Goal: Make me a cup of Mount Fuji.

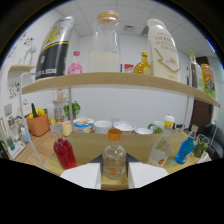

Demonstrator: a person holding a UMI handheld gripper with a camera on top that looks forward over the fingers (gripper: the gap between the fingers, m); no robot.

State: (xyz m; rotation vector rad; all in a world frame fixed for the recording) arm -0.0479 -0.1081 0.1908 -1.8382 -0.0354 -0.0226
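Observation:
A small clear bottle with an orange cap stands upright between my gripper's two fingers, and both pale fingers press against its sides. It holds a little clear liquid. Just beyond it, on the wooden counter, a red-liquid bottle stands to the left. To the right are a clear bottle with a white cap and a blue-liquid bottle. The lower ends of the fingers are hidden in darkness.
A wooden shelf overhead carries a black can, a pink bottle, a milky glass jar, a yellow bottle and a tall white bottle. White bowls and an orange box sit at the counter's back.

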